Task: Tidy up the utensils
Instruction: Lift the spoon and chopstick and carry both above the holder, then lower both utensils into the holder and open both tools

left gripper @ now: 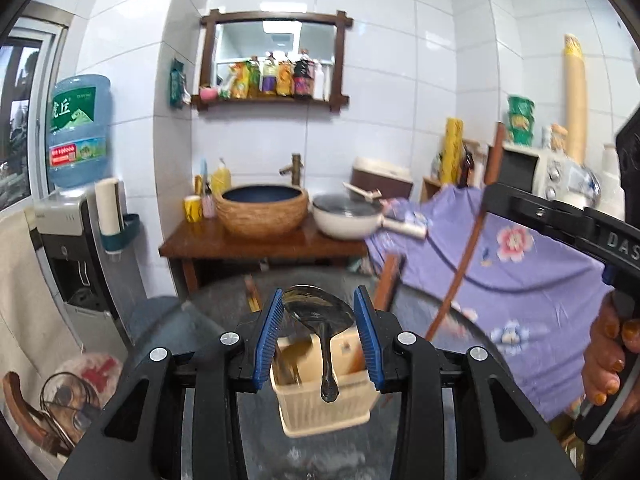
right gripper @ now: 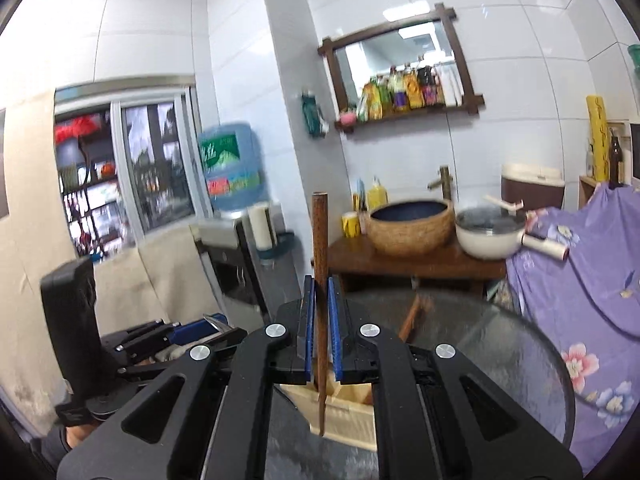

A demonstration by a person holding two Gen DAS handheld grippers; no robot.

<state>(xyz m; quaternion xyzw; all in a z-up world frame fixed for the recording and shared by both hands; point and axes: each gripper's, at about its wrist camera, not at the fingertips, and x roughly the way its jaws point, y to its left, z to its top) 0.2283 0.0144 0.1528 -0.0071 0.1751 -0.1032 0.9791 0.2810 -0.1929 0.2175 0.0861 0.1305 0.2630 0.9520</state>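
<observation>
My left gripper [left gripper: 319,293] is shut on the bowl of a metal spoon [left gripper: 316,314]. The spoon's handle hangs down over a cream slatted utensil holder [left gripper: 324,412], which stands on the round glass table [left gripper: 436,312]. My right gripper [right gripper: 320,280] is shut on a brown wooden chopstick [right gripper: 320,232]. The chopstick stands upright with its lower tip over the same holder [right gripper: 352,412]. In the left wrist view the chopstick [left gripper: 456,284] slants at the right, beside the hand [left gripper: 612,352] that carries the right gripper. Other utensils show dimly inside the holder.
Behind the glass table [right gripper: 500,344] stands a wooden washstand [left gripper: 260,246] with a woven basin [left gripper: 262,210] and a white pan [left gripper: 346,216]. A purple floral cloth [left gripper: 520,264] covers furniture at the right. A water dispenser [left gripper: 76,240] is at the left.
</observation>
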